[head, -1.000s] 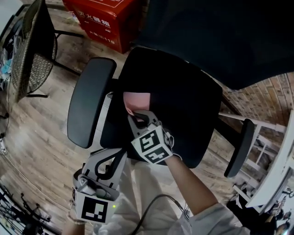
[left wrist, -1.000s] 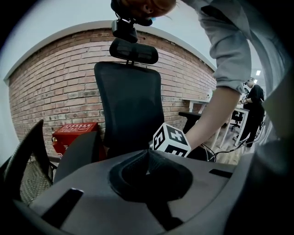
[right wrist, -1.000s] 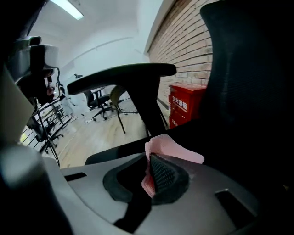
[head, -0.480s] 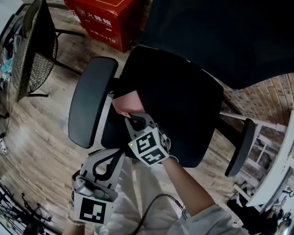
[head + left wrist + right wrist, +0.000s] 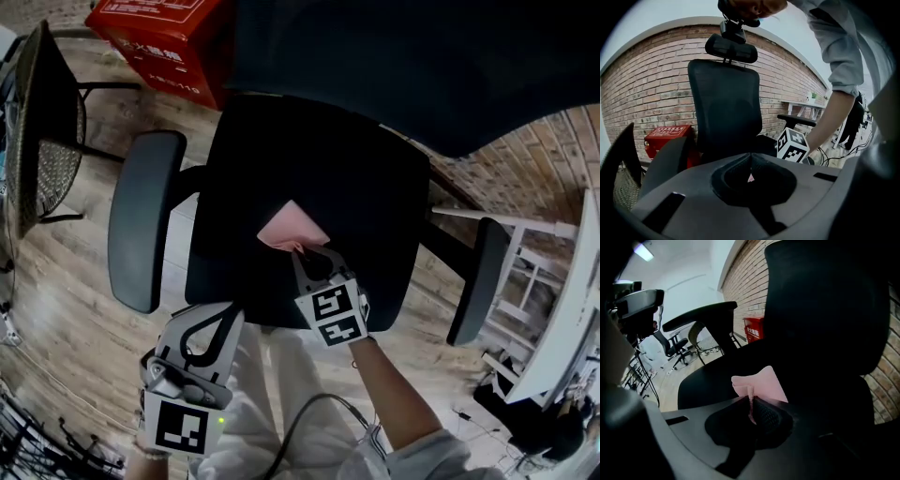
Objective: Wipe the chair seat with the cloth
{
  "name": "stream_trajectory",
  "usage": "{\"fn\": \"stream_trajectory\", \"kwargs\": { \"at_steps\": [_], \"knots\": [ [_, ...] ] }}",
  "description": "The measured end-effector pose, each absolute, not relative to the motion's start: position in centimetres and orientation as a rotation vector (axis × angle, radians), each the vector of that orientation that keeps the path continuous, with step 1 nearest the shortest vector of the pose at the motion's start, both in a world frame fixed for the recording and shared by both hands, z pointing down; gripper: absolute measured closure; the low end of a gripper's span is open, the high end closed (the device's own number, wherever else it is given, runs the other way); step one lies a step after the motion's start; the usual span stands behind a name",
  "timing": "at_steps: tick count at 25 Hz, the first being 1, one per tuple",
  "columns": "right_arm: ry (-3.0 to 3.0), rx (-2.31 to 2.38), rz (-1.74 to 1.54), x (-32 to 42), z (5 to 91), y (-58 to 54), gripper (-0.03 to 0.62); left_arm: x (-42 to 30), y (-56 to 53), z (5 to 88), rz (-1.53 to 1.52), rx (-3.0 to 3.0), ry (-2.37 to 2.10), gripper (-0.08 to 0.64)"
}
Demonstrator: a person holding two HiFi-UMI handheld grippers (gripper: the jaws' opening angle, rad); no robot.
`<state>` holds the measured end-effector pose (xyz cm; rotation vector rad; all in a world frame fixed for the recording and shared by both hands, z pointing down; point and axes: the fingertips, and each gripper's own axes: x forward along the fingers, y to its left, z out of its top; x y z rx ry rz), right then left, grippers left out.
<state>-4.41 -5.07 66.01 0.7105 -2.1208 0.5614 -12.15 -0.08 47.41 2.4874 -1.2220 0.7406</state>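
Pink cloth (image 5: 291, 227) lies flat on the black chair seat (image 5: 366, 178), approx. mid-seat. Its near corner is pinched in the right gripper (image 5: 303, 251), jaws clenched on the fabric. Half a sec ago the cloth sat at the seat's left edge, by the left armrest (image 5: 141, 220); it has since swept inward toward the centre. So wiping is under way: left strip likely done, right side & back prob. still to do. Left gripper (image 5: 225, 314) hangs just off the seat's front edge, jaws closed on nothing.
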Motion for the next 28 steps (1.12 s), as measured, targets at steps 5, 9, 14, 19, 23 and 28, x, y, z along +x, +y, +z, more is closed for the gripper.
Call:
{"fn": "stream_trajectory", "kwargs": {
  "at_steps": [5, 9, 14, 19, 23, 28],
  "knots": [
    [-2.003, 0.887, 0.597, 3.1, 66.1, -4.9, 0.543, -10.2, -0.7, 47.5, 0.754, 2.524, -1.158, 0.541],
    [-1.907, 1.018, 0.618, 9.0, 66.0, -4.4, 0.543, -8.6, -1.1, 47.6, 0.759, 2.541, -1.124, 0.541],
    [-1.802, 1.12, 0.63, 15.4, 65.2, -2.6, 0.543, -7.2, -1.5, 47.6, 0.772, 2.563, -1.086, 0.541],
    [-1.701, 1.198, 0.64, 20.4, 64.6, -0.7, 0.543, -6.2, -1.5, 47.2, 0.785, 2.595, -1.041, 0.541],
    [-1.671, 1.223, 0.661, 21.4, 64.6, 0.0, 0.543, -6.2, -1.4, 46.9, 0.78, 2.593, -1.049, 0.541],
    [-1.696, 1.213, 0.722, 19.4, 65.1, 0.4, 0.543, -6.7, -1.2, 46.6, 0.766, 2.572, -1.07, 0.541]
  ]
}}
